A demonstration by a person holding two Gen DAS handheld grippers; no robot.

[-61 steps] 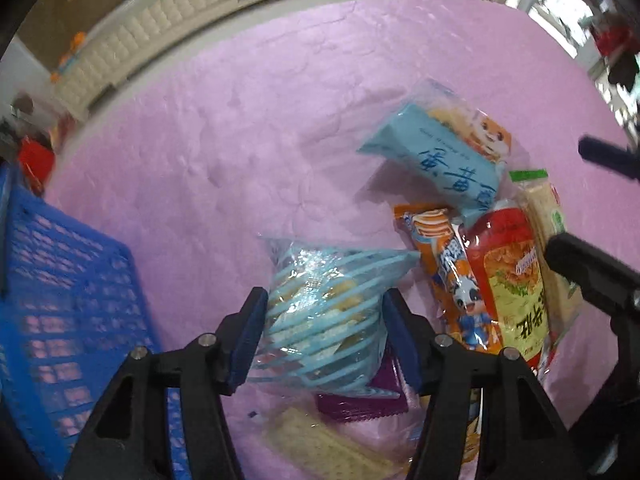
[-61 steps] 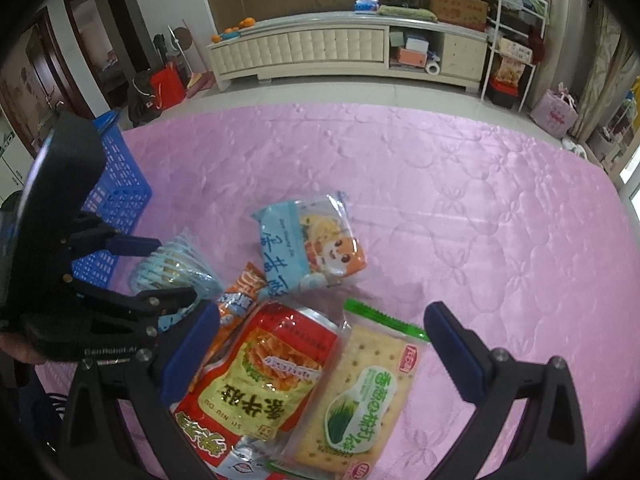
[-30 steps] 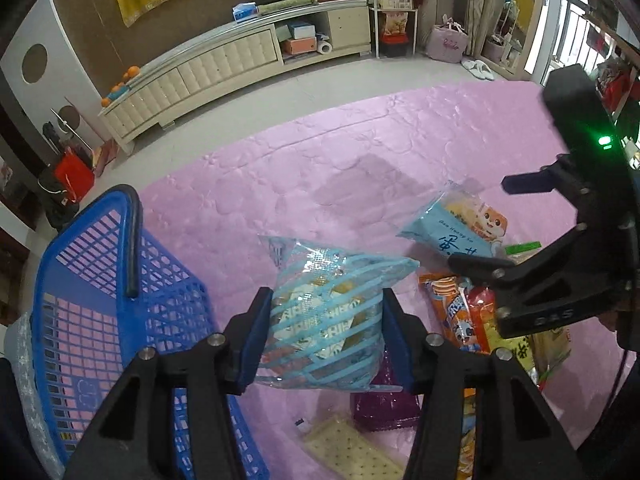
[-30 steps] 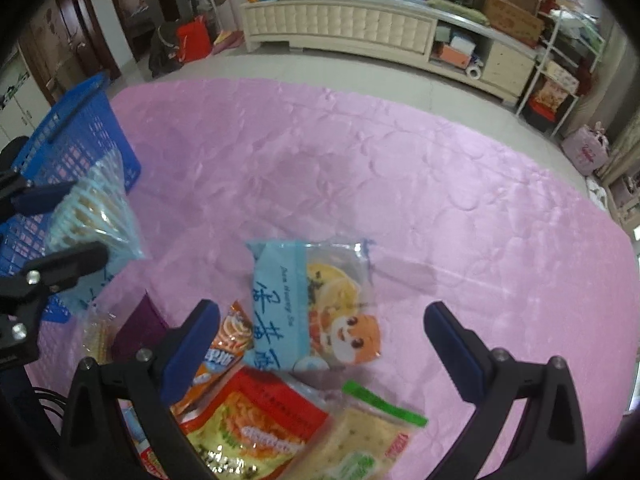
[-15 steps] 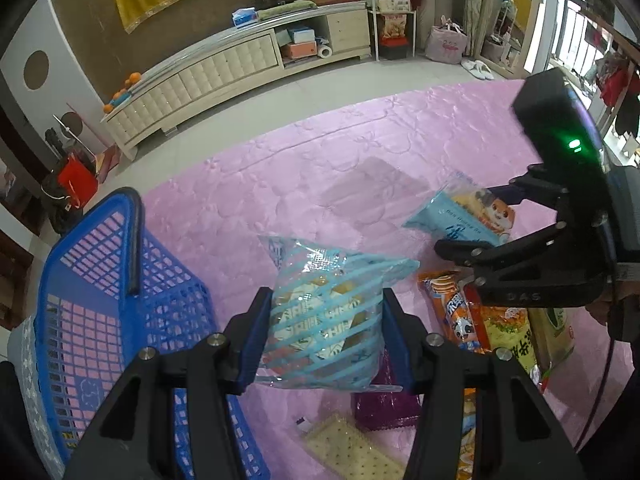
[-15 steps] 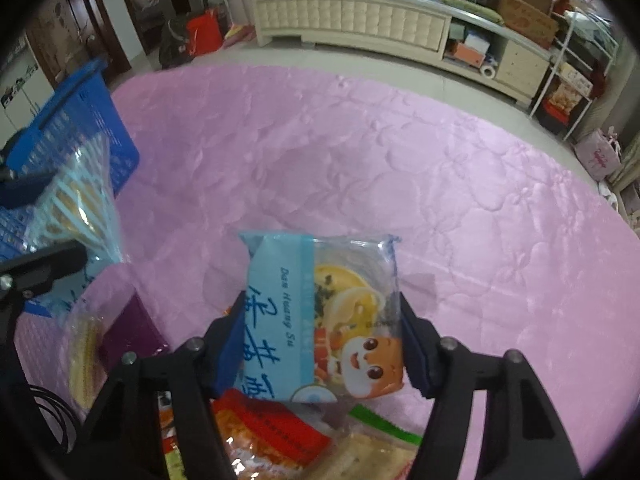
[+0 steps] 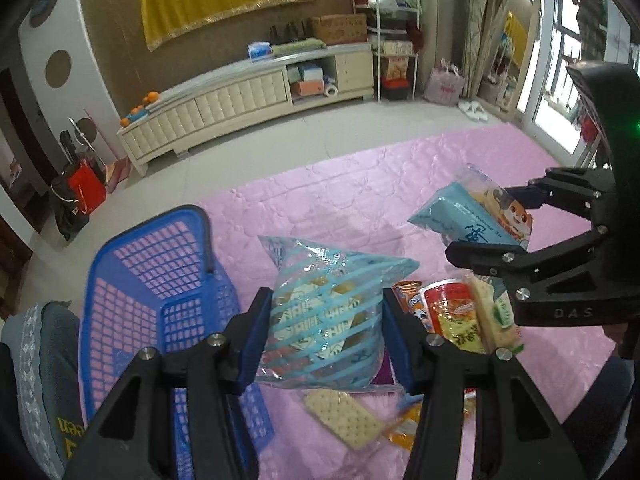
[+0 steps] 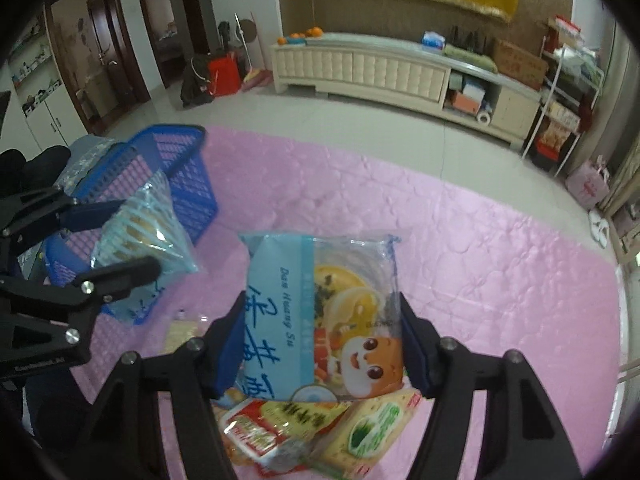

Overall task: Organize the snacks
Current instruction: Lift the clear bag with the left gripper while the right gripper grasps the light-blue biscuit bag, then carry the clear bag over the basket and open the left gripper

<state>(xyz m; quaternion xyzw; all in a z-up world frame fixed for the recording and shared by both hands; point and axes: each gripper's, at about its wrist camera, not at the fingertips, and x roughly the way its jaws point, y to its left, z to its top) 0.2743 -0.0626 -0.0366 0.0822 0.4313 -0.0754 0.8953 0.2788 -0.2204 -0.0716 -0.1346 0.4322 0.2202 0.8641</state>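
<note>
A: What has the left gripper (image 7: 324, 336) got?

B: Its jaws pinch a clear snack bag with pale blue stripes (image 7: 328, 320), one blue pad pressed on each side. The bag hangs clear of the pink quilted mat (image 7: 340, 200), just right of the blue basket (image 7: 160, 280).

A: And the right gripper (image 8: 322, 344)?

B: Its jaws have just been closing, and now they clamp the light blue cake packet with the cartoon face (image 8: 320, 316) by its two long edges. That packet is off the mat too, farther right of the basket than the striped bag.

A: Is anything in the basket?

B: As far as the left wrist view shows, only its mesh floor with the pink showing through. It stands on the left edge of the mat.

A: What lies on the mat?

B: A small heap to the right of the basket, below both held packs: a red packet with yellow contents (image 7: 448, 312), an orange wrapper (image 7: 410, 300), a cracker pack with a green label (image 8: 372, 432), a purple packet (image 7: 382, 372) half hidden under the striped bag, and a clear pack of pale crackers (image 7: 344, 416) nearest the left wrist camera.
</note>
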